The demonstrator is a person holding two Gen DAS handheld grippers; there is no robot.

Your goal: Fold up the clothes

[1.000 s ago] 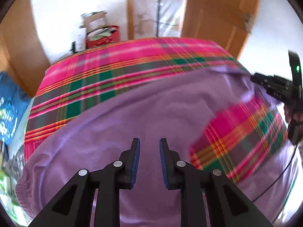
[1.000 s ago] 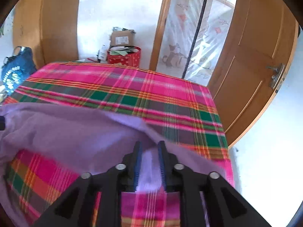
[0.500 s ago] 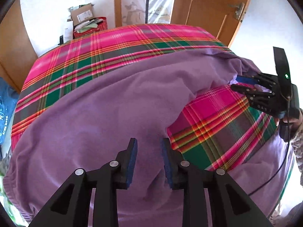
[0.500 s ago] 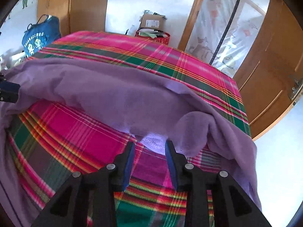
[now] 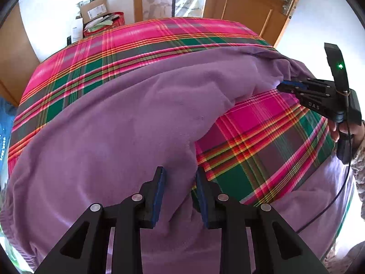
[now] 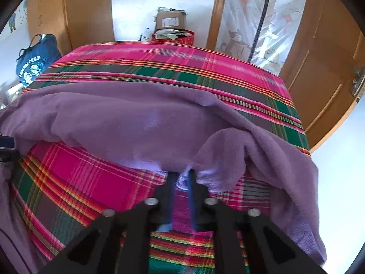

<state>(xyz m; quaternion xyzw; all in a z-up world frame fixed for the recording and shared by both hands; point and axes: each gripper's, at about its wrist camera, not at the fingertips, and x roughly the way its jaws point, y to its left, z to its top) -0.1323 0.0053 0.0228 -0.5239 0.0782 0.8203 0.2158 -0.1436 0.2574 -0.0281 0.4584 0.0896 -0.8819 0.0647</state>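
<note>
The purple garment lies spread over the plaid bed, one edge raised ahead of the right hand-held gripper, which pinches that fabric. The left hand-held gripper has fabric between parted fingers (clamped or not, I cannot tell). A fold looks underway; no neat folded stack shows.

I am working in a home bedroom: a bed under a pink-and-green plaid cover, wooden doors, a blue tote bag, and a red bin of clutter against the wall.
</note>
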